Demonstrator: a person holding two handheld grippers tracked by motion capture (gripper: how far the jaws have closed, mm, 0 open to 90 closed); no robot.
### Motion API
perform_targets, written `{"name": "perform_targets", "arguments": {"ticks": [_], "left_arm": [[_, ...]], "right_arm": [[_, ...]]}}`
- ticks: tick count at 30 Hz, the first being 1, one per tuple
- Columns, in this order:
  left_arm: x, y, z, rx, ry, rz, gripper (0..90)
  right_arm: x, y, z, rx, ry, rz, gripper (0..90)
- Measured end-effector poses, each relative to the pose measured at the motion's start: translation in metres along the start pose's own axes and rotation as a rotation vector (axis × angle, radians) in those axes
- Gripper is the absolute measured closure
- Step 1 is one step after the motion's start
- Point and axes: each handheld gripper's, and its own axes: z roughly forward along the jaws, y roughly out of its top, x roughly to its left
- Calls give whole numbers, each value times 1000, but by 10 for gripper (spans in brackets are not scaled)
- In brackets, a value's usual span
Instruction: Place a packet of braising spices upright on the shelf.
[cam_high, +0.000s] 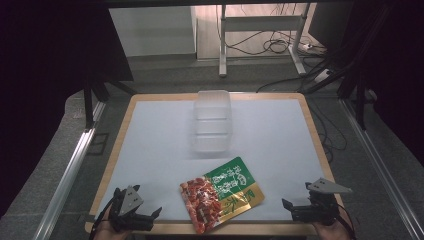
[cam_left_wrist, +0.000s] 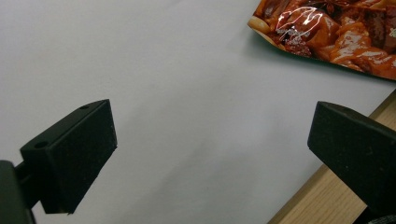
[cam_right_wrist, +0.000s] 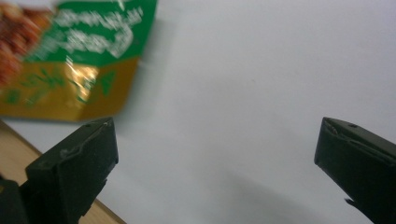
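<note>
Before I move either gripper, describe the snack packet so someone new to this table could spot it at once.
Start at the white mat covering the wooden table. On it, near the person's edge and between the two grippers, lies the snack packet, flat and askew. Unlike the clear plastic tub farther back, it is glossy and colourful: green and gold, with a red food picture.

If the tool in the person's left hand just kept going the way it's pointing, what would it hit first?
Probably the glossy red, green and gold food packet. The left tool points right along the near edge, open, with bare white mat ahead until then; depth is uncertain.
</note>
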Motion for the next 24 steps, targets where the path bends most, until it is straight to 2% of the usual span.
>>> {"name": "perform_targets", "arguments": {"ticks": [1, 3, 6, 9, 16, 18, 24], "left_arm": [[1, 0, 0, -4, -3, -5, 10], [2, -1, -1, -12, -7, -12, 10], [3, -1, -2, -22, -19, -20, 11], [2, -1, -2, -25, -28, -10, 12], [5, -2, -3, -34, -44, -22, 13], [5, -2, -4, -49, -73, -20, 12], [9, -4, -6, -76, -108, -41, 12]], "right_arm": [[-3, 0, 0, -15, 26, 23, 0], [-5, -1, 2, -27, 36, 34, 0], [-4, -3, 4, -5, 43, 36, 0], [-2, -3, 6, 15, 27, 8, 0], [-1, -3, 8, 34, 33, -1, 0], [-1, -3, 9, 38, 30, -6, 0], [0, -2, 10, 36, 26, -20, 0]]}}
